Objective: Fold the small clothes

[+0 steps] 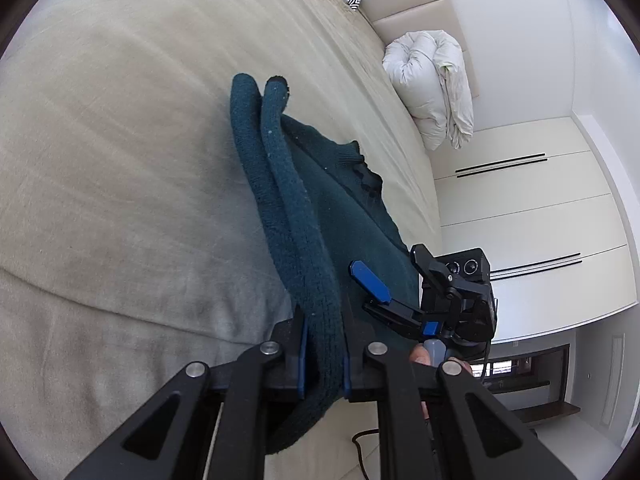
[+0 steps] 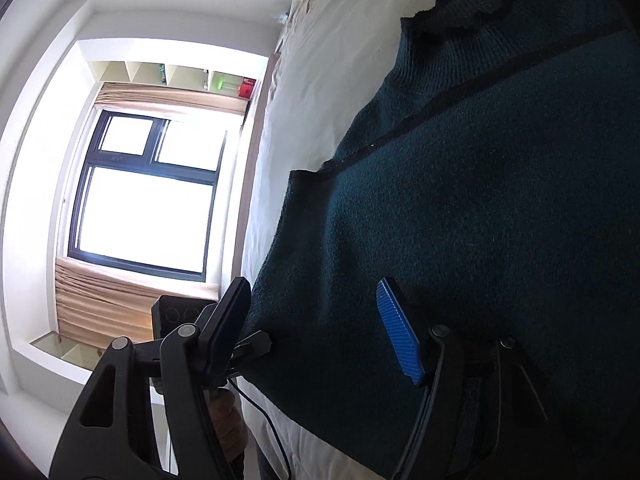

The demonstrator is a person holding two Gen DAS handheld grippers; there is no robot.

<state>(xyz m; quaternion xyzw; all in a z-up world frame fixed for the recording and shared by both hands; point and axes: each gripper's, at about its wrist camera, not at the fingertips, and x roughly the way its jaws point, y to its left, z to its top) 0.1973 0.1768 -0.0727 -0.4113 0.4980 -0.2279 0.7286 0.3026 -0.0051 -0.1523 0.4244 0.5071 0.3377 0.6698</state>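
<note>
The dark teal sweater (image 1: 344,200) lies spread on the bed (image 1: 120,140). The left claw (image 1: 323,354) is clenched on its bunched sleeve (image 1: 280,168); the right claw (image 2: 316,332) straddles the hem, released. Judgement: carry the sleeve straight across the body, keeping it taut and flat.

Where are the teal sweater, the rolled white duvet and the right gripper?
teal sweater (image 2: 460,220), right wrist view, on its flat knit body.
rolled white duvet (image 1: 428,80), left wrist view, on the bundle's middle.
right gripper (image 2: 316,332), right wrist view, midway between its open fingertips.
</note>
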